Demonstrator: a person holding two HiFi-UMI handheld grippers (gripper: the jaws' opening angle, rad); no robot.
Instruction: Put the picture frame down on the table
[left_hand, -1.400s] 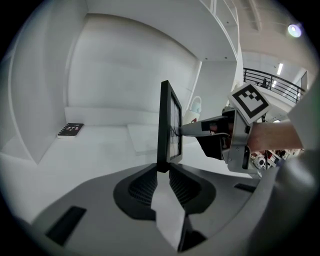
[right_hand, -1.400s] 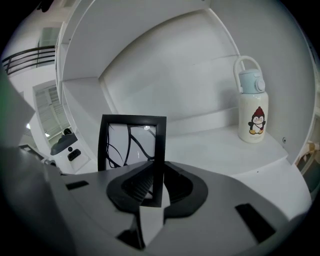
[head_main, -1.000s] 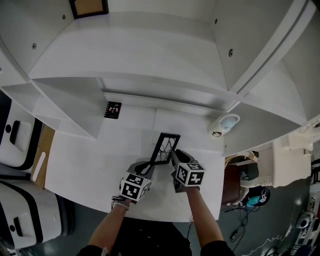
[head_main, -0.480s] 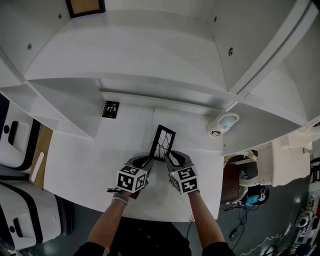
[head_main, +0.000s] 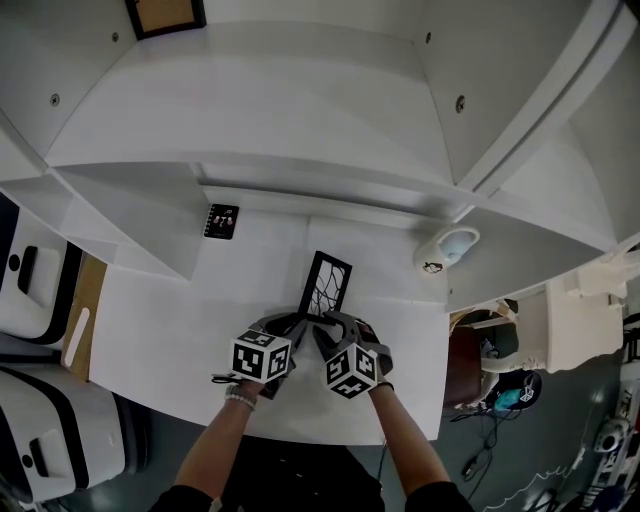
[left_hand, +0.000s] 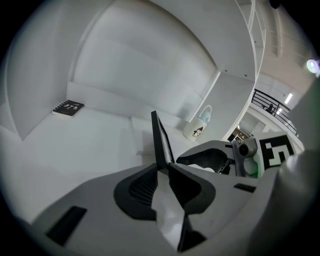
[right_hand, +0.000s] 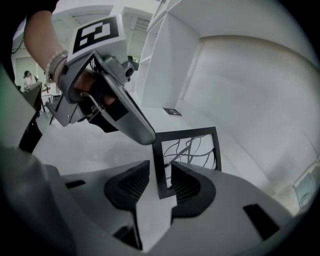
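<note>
Picture frame (head_main: 327, 283): black, thin border, line drawing inside. It stands on edge and reaches away from both tongs. Its near lower edge sits right at the tips. Whether that edge touches the tabletop (head_main: 170, 320), I can't tell.

Left tongs (left_hand: 163, 169): clenched on the frame's border, seen edge-on, with the pads pinching it from both faces. This is your one firm hold.

Right tongs (right_hand: 160, 172): parted, straddling the frame's lower corner. The border sits between the pads, close against one, with a sliver of daylight before the other. It reads as a loose guard, not a grip.

Surroundings: mug (head_main: 447, 248) beyond and outboard of the right tongs, well apart. Small dark booklet (head_main: 222, 220) beyond and outboard of the left tongs, also well apart. There is room on either side of the frame to lay it flat.

Handling, my judgement:
- Light and stiff, so it shouldn't sag from a single hold.
- The border looks smooth and narrow, so it may pivot in the pads if you tilt fast.
- The front is probably glazed; treat it as fragile.
- Grip the border only, near the lower edge, never the pane.
- Tip it slowly, let the far edge meet the tabletop gently, and only then let the left tongs go.
</note>
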